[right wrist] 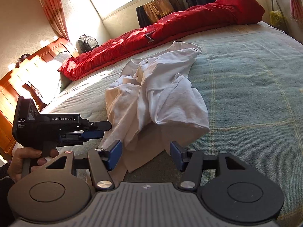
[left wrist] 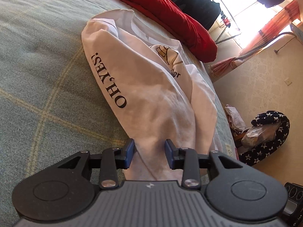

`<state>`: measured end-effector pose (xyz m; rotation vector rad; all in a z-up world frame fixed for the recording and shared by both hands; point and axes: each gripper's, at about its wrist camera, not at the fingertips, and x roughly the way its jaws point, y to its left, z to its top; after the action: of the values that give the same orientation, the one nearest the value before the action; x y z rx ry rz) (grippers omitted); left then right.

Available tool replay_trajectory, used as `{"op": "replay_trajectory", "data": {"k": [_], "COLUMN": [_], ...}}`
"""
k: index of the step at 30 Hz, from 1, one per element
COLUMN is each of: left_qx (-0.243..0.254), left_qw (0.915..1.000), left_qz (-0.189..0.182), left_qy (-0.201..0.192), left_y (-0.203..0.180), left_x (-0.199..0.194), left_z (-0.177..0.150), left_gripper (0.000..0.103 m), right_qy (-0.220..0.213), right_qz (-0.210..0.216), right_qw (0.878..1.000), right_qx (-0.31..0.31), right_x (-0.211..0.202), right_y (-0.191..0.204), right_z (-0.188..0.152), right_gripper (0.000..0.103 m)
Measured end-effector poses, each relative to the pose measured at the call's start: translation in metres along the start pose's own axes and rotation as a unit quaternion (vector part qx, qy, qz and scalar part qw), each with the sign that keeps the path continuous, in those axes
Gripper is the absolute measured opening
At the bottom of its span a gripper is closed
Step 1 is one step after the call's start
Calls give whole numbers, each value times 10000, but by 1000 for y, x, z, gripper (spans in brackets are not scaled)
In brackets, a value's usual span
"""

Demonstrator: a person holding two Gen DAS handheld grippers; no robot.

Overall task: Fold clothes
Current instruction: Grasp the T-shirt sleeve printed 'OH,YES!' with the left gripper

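A white T-shirt (left wrist: 147,94) printed "OH YES!" lies crumpled on the bed, partly folded over itself. My left gripper (left wrist: 149,151) is open and low over the shirt's near end, a ridge of white cloth lying between its blue pads without being pinched. From the right wrist view the same shirt (right wrist: 166,98) is a rumpled heap. The left gripper (right wrist: 106,129) comes in from the left, held by a hand (right wrist: 22,160), its fingers at the shirt's left edge. My right gripper (right wrist: 145,153) is open wide just before the shirt's near hem, with nothing gripped.
The bed has a blue-green plaid cover (right wrist: 255,94). A red quilt (right wrist: 170,28) runs along its far side. A wooden headboard (right wrist: 19,87) and a grey backpack (right wrist: 87,42) are at the left. A star-patterned cloth (left wrist: 269,132) sits on the floor beside the bed.
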<state>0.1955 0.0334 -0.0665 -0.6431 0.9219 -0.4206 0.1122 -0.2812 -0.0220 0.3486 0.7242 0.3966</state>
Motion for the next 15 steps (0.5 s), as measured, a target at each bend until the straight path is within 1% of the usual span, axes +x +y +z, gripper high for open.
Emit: {"op": "replay_trajectory", "data": {"k": [2,5,8,10,11,13,15], "left_qx": [-184,-402,-509,-636,-689,-790,-886], "left_qw": [9998,9987,9976,9965,9961,9954,9948], "left_qz": [-43,-304,-393,-460,-465,-466,-462], "left_qy": [-14,-55,-246,-294,-295,-260,-191], "left_y": [7,14,18,23,26,31,36], "left_x": [5,9,5,4,4,7,10], "left_z": [2,3,8,10,11,12,12], "left_gripper": [35,35,35,36,36,42,44], "right_qy": [20,61,95,107,118,130,151], "right_qz": [11,53,88,139,156,159,156], "right_qw": [10000,10000,9999,9998,9997,9997,9997], "right_qx": [49,47,64,103,116,117,125], "right_x": [1,4,8,11,12,14,17], "right_y": [-2,-3,-5,-6,-7,-7,-9], "right_z": [-1,-2,-3,-3,-2,-1,-1], "right_gripper": [62,63,63,64,64,64,65]}}
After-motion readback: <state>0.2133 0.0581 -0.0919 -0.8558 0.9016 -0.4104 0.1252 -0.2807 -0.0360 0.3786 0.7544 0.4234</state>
